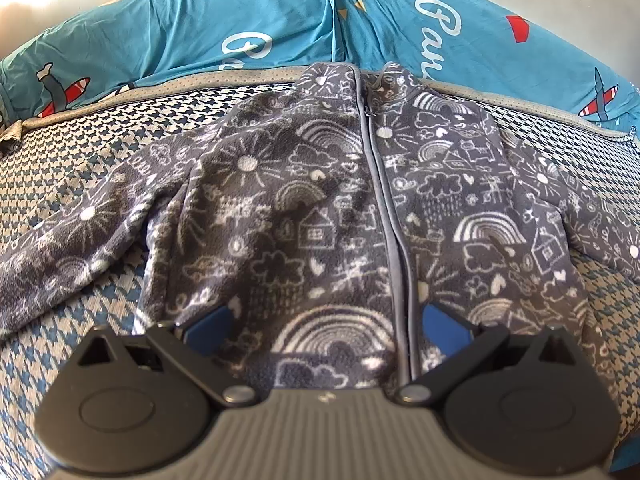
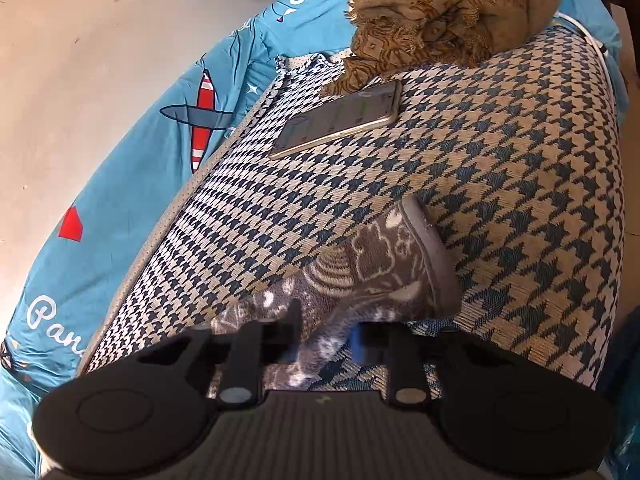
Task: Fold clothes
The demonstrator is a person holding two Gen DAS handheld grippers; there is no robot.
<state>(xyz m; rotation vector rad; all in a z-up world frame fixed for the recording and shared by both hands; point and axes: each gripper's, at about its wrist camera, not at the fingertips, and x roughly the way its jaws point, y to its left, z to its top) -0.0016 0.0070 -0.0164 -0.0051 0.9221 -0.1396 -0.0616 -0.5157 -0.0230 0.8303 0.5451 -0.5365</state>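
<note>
My left gripper (image 1: pixel 326 320) tilts down over the jacket (image 1: pixel 320 208), jaws wide. Right gripper (image 2: pixel 326 344) angled down, clamped on the sleeve (image 2: pixel 360 280).

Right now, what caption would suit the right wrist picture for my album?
Right gripper pinching the jacket sleeve on a houndstooth cover, phone lying beyond.

I see the grey fleece jacket (image 1: pixel 320 208) lying flat, front up, zipped, collar toward twelve o'clock, printed with white rainbows, suns and houses. Its sleeves spread toward eight and four o'clock; one cuff (image 2: pixel 404 264) points at one o'clock.
</note>
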